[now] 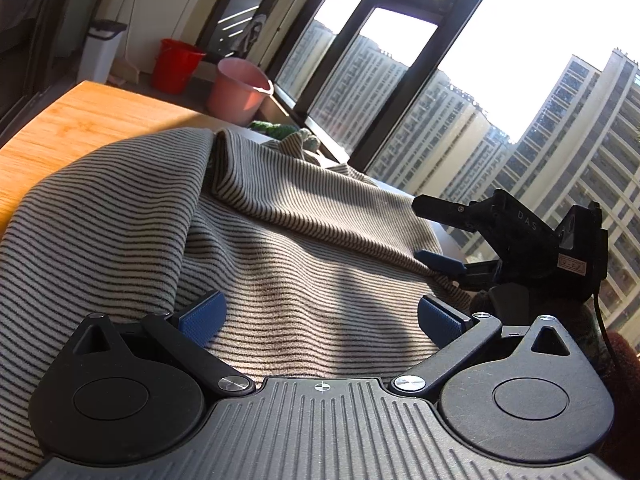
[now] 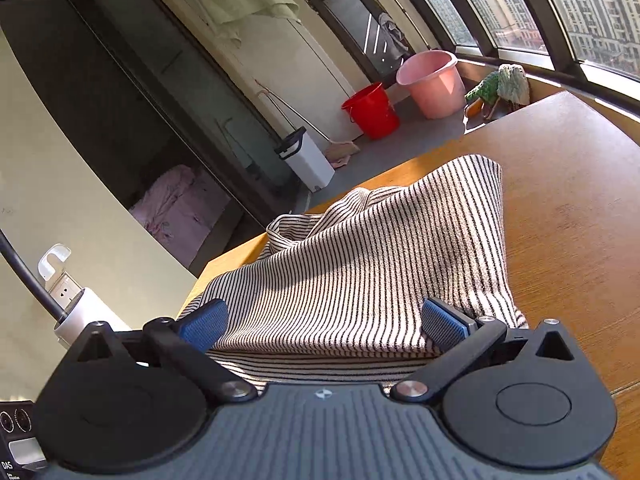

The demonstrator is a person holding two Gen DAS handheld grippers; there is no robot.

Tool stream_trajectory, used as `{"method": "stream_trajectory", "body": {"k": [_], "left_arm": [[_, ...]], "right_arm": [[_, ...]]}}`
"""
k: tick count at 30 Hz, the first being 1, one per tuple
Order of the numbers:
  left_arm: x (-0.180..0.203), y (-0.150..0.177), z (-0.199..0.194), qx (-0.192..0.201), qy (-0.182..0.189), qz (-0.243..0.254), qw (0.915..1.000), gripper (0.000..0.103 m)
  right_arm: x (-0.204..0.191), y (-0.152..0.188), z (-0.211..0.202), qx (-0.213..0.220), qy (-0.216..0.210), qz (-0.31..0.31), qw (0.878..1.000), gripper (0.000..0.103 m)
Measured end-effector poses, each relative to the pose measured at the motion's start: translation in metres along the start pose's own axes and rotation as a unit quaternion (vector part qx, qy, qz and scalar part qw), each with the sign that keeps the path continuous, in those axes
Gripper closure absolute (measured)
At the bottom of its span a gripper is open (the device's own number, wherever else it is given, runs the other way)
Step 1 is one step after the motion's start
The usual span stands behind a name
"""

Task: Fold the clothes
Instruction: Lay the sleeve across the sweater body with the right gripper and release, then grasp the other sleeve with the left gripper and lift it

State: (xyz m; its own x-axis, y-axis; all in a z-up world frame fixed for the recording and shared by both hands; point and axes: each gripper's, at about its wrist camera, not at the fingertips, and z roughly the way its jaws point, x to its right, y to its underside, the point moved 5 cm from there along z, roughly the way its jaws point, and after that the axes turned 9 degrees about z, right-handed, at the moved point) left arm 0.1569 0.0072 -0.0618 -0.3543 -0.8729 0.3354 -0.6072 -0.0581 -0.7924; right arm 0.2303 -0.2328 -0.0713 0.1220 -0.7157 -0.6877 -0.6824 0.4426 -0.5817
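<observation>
On the wooden desk [image 2: 568, 208] lies the striped garment [image 2: 360, 264], a beige knit with thin dark stripes, loosely bunched and partly folded over itself. From our right wrist view it spreads from directly ahead of the right gripper [image 2: 324, 326] up toward twelve and one o'clock, its far corner ending on bare wood. Our right gripper stands wide open; its blue pads [image 2: 444, 326] sit apart at either side with the cloth lying between and beneath them, and neither pad presses on the fabric, so we hold nothing there.

From the left wrist view the same garment [image 1: 280, 248] fills the middle of the scene, with a fold ridge running from eleven o'clock down toward three. Our left gripper [image 1: 320, 320] is also spread wide, its pads [image 1: 204, 316] resting over the cloth without pinching it. At three o'clock in that view we see the right gripper [image 1: 440, 236] from the side, its lower blue pad at the garment's edge; whether it touches we cannot tell.

Beyond the desk, at eleven o'clock in the left view, stand a pink bucket [image 1: 240, 90] and a red bucket [image 1: 176, 64] on the floor, near the tall windows [image 1: 500, 40].
</observation>
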Motion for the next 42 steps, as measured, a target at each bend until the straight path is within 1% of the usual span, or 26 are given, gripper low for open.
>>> {"method": "stream_trajectory", "body": {"k": [2, 4, 7, 9, 11, 13, 14, 16, 18, 20, 22, 23, 24, 25, 26, 27, 29, 31, 33, 35, 37, 38, 39, 40, 41, 42], "left_arm": [[0.004, -0.001, 0.003, -0.016, -0.010, 0.023, 0.9996, 0.000], [0.007, -0.002, 0.006, -0.027, -0.019, 0.043, 0.9985, 0.000], [0.013, 0.000, 0.010, -0.039, -0.036, 0.068, 0.9963, 0.000], [0.018, 0.001, 0.013, -0.046, -0.050, 0.086, 0.9940, 0.000], [0.022, 0.002, 0.016, -0.054, -0.063, 0.104, 0.9912, 0.000], [0.023, 0.001, 0.015, -0.058, -0.067, 0.107, 0.9903, 0.000], [0.022, 0.001, 0.013, -0.062, -0.067, 0.103, 0.9905, 0.000], [0.021, -0.004, 0.004, -0.065, -0.065, 0.097, 0.9909, 0.000], [0.022, -0.010, -0.013, -0.058, -0.080, 0.125, 0.9872, 0.000], [0.021, -0.016, -0.033, -0.051, -0.112, 0.174, 0.9772, 0.000], [0.019, -0.020, -0.055, -0.042, -0.148, 0.224, 0.9624, 0.002], [0.017, -0.020, -0.066, -0.042, -0.167, 0.248, 0.9532, 0.009], [0.014, -0.019, -0.077, -0.044, -0.186, 0.273, 0.9430, 0.020], [0.010, -0.018, -0.088, -0.048, -0.201, 0.292, 0.9338, 0.027], [0.006, -0.016, -0.099, -0.054, -0.216, 0.309, 0.9246, 0.031], [0.003, -0.014, -0.110, -0.058, -0.225, 0.321, 0.9182, 0.031], [-0.001, -0.006, -0.127, -0.070, -0.228, 0.338, 0.9106, 0.031], [-0.001, 0.005, -0.135, -0.085, -0.225, 0.356, 0.9028, 0.031], [0.001, 0.018, -0.136, -0.101, -0.217, 0.380, 0.8934, 0.031], [0.004, 0.031, -0.131, -0.114, -0.201, 0.401, 0.8864, 0.031], [0.004, 0.040, -0.123, -0.121, -0.195, 0.416, 0.8799, 0.033], [0.002, 0.042, -0.118, -0.123, -0.198, 0.418, 0.8778, 0.039], [0.000, 0.043, -0.113, -0.125, -0.203, 0.420, 0.8759, 0.048], [-0.003, 0.044, -0.107, -0.128, -0.207, 0.421, 0.8740, 0.053], [-0.005, 0.045, -0.102, -0.130, -0.211, 0.422, 0.8720, 0.064], [-0.009, 0.045, -0.096, -0.134, -0.213, 0.420, 0.8720, 0.068]], "right_arm": [[-0.006, 0.004, -0.003, 0.007, 0.016, -0.014, 1.000, 0.000], [-0.024, 0.011, -0.012, 0.010, 0.030, -0.027, 0.999, 0.000], [-0.040, 0.024, -0.031, 0.012, -0.021, -0.035, 0.999, 0.000], [-0.035, 0.032, -0.038, 0.021, -0.027, -0.030, 0.999, 0.000], [-0.021, 0.038, -0.038, 0.023, -0.015, -0.011, 1.000, 0.000], [-0.009, 0.040, -0.036, 0.011, -0.011, 0.021, 1.000, 0.000], [-0.008, 0.038, -0.037, 0.010, -0.021, 0.027, 0.999, 0.000], [-0.005, 0.036, -0.037, 0.008, -0.037, 0.036, 0.999, 0.000], [-0.005, 0.037, -0.036, 0.010, -0.035, 0.032, 0.999, 0.000], [-0.006, 0.039, -0.035, 0.009, -0.029, 0.025, 0.999, 0.000], [-0.009, 0.040, -0.033, 0.008, -0.022, 0.018, 1.000, 0.000], [-0.010, 0.041, -0.032, 0.008, -0.018, 0.014, 1.000, 0.000], [-0.010, 0.040, -0.032, 0.008, -0.017, 0.013, 1.000, 0.000], [-0.010, 0.040, -0.032, 0.008, -0.018, 0.013, 1.000, 0.000], [-0.010, 0.040, -0.032, 0.009, -0.018, 0.014, 1.000, 0.000], [-0.010, 0.040, -0.031, 0.009, -0.018, 0.014, 1.000, 0.000], [-0.010, 0.041, -0.031, 0.010, -0.017, 0.014, 1.000, 0.000], [-0.010, 0.041, -0.031, 0.010, -0.016, 0.013, 1.000, 0.000], [-0.009, 0.041, -0.031, 0.010, -0.015, 0.012, 1.000, 0.000], [-0.009, 0.041, -0.031, 0.010, -0.014, 0.011, 1.000, 0.000], [-0.010, 0.041, -0.031, 0.010, -0.013, 0.011, 1.000, 0.000], [-0.010, 0.041, -0.031, 0.010, -0.013, 0.011, 1.000, 0.000], [-0.010, 0.041, -0.032, 0.010, -0.013, 0.011, 1.000, 0.000], [-0.010, 0.040, -0.032, 0.011, -0.012, 0.011, 1.000, 0.000], [-0.010, 0.041, -0.032, 0.011, -0.011, 0.010, 1.000, 0.000], [-0.010, 0.041, -0.032, 0.012, -0.010, 0.010, 1.000, 0.000]]}}
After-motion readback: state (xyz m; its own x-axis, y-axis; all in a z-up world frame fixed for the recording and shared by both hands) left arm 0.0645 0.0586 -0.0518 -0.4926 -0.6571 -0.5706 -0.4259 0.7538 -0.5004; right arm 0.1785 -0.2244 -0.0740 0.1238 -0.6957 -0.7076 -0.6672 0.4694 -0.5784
